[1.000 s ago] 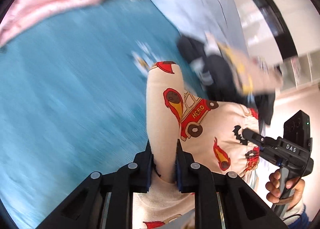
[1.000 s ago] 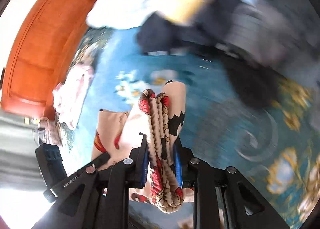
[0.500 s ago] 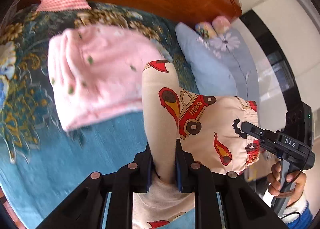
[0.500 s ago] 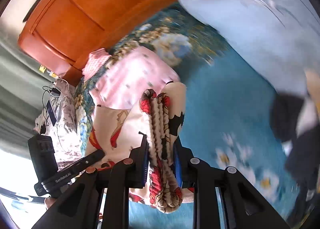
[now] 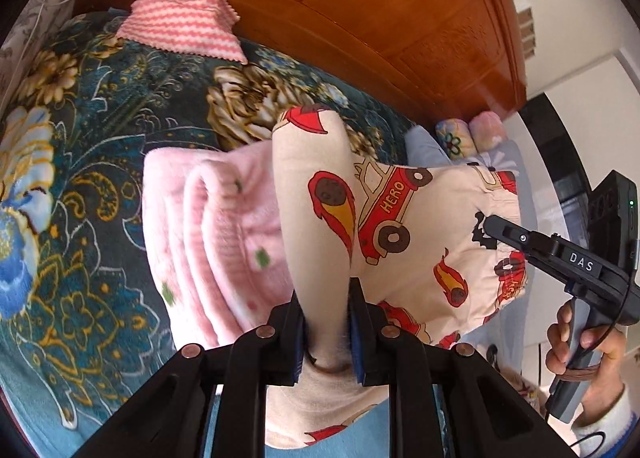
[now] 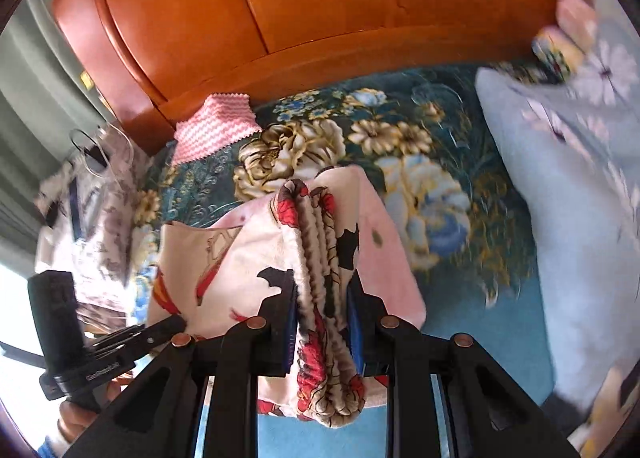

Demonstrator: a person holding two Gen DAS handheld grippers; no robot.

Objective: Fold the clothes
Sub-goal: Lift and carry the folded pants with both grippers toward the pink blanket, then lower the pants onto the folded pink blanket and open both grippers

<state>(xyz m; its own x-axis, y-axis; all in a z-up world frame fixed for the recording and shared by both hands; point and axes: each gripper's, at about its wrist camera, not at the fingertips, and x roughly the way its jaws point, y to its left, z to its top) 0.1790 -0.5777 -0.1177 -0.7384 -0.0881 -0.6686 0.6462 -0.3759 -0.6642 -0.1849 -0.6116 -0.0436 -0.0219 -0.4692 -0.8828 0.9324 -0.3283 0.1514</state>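
A cream garment with red car prints (image 5: 400,226) hangs stretched between both grippers above the bed. My left gripper (image 5: 326,290) is shut on one folded edge of it. My right gripper (image 6: 322,298) is shut on its gathered elastic waistband (image 6: 316,258); it also shows in the left wrist view (image 5: 490,224), at the garment's right side. A folded pink fleece garment (image 5: 216,234) lies on the bed just under and behind the cream garment; in the right wrist view it (image 6: 384,258) shows behind the held cloth.
The bed has a dark floral blanket (image 5: 80,138) against an orange wooden headboard (image 5: 360,18). A pink-and-white zigzag cloth (image 5: 184,30) lies by the headboard. A light blue pillow (image 6: 580,198) lies to the right. A table with cables (image 6: 92,194) stands at the left.
Both grippers have carried the cream garment across the bed toward the headboard. It now hangs over the pink fleece garment. Both grips are unchanged.
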